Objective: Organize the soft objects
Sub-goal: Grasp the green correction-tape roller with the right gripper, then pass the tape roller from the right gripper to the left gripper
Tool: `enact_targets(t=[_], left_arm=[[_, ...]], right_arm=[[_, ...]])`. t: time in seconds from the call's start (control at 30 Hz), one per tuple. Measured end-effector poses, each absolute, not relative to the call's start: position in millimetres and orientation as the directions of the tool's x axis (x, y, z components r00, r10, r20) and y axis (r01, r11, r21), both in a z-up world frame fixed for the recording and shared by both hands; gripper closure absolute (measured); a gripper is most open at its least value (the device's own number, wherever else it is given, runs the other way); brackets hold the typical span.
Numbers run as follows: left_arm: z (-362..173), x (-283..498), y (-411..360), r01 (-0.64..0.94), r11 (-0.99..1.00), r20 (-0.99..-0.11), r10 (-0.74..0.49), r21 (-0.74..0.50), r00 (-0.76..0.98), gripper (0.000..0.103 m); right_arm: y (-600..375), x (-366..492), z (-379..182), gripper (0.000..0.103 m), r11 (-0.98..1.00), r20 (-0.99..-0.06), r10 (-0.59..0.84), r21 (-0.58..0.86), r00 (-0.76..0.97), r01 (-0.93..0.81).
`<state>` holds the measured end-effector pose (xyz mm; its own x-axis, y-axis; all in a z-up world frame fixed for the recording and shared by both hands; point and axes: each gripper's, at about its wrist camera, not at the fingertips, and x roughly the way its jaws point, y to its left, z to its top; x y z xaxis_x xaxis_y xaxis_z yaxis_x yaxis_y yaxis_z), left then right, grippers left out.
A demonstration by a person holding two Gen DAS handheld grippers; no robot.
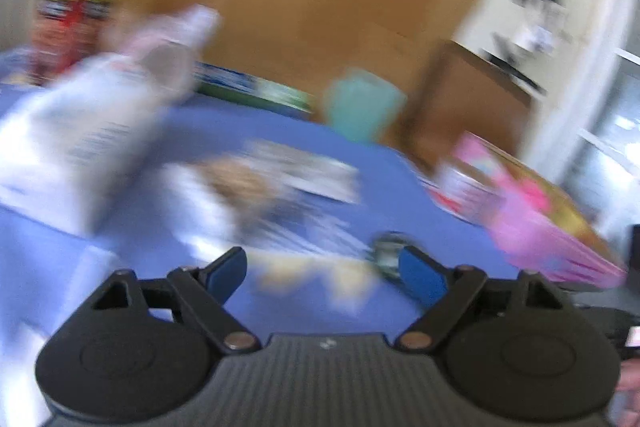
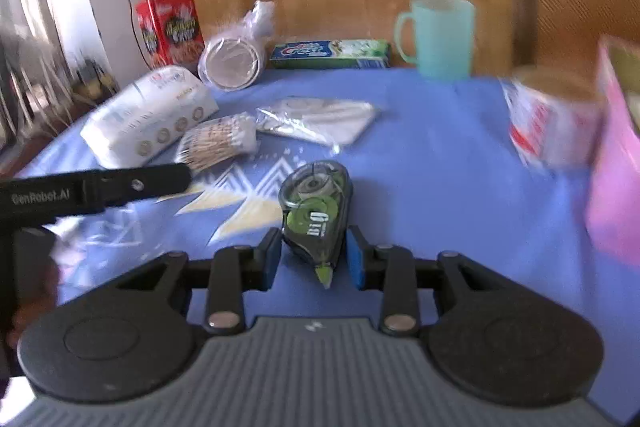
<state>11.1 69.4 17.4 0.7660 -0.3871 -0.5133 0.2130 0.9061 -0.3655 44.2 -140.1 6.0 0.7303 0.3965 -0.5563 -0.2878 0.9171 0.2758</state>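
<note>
Right gripper (image 2: 310, 257) narrowed around green correction-tape dispenser (image 2: 316, 211) on blue cloth (image 2: 440, 167); pads beside its sides, slight gaps visible, no firm squeeze. Left gripper (image 1: 324, 271) wide apart, nothing held, view blurred. White soft pack (image 2: 148, 115) lies far left.

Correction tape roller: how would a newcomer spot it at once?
Start at the blue tablecloth and come to its near edge. Between the jaws of the right gripper lies the correction tape roller, a teardrop of clear plastic with green inside, the only hard item among the soft packs.

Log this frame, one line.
right gripper: closing around correction tape, pads apart | left gripper: open, empty | blue tablecloth
</note>
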Motion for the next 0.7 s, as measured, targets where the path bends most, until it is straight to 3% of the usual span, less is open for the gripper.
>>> enact_targets(t=[0.07,0.13,0.17,0.23,0.33,0.5,0.7], left_arm=[[19.4,15.9,43.6,0.267,0.881,-0.545,-0.456,-0.392,0.704,0.018],[17.9,24.9,21.8,0.283,0.856,-0.584,-0.505,-0.433,0.635,0.026],[15.8,30.1,10.2,0.286,0.848,-0.609,-0.522,-0.447,0.597,0.035],[15.2,33.8,-5.2,0.287,0.849,-0.625,-0.523,-0.444,0.580,0.043],[20.3,37.0,-27.0,0.305,0.845,-0.635,-0.532,-0.439,0.560,0.060],[46.2,49.0,-76.4,0.405,0.814,-0.605,-0.581,-0.417,0.545,0.060],[83.7,70.3,-174.6,0.583,0.728,-0.562,-0.668,-0.360,0.487,0.060]], right_arm=[[-152.8,32.8,4.0,0.066,0.903,-0.543,0.417,0.338,0.729,-0.265],[-164.2,24.9,-0.9,0.066,0.878,-0.518,0.447,0.411,0.729,-0.247],[-168.6,21.8,-2.9,0.066,0.869,-0.505,0.455,0.433,0.733,-0.241],[-173.7,15.5,-4.9,0.066,0.857,-0.483,0.468,0.452,0.740,-0.246],[-177.5,7.3,0.1,0.067,0.882,-0.461,0.429,0.401,0.777,-0.249],[-213.7,-9.3,16.5,0.068,0.896,-0.367,0.352,0.396,0.861,-0.198],[-279.6,-34.7,40.6,0.068,0.941,-0.242,0.131,0.337,0.961,-0.043]])
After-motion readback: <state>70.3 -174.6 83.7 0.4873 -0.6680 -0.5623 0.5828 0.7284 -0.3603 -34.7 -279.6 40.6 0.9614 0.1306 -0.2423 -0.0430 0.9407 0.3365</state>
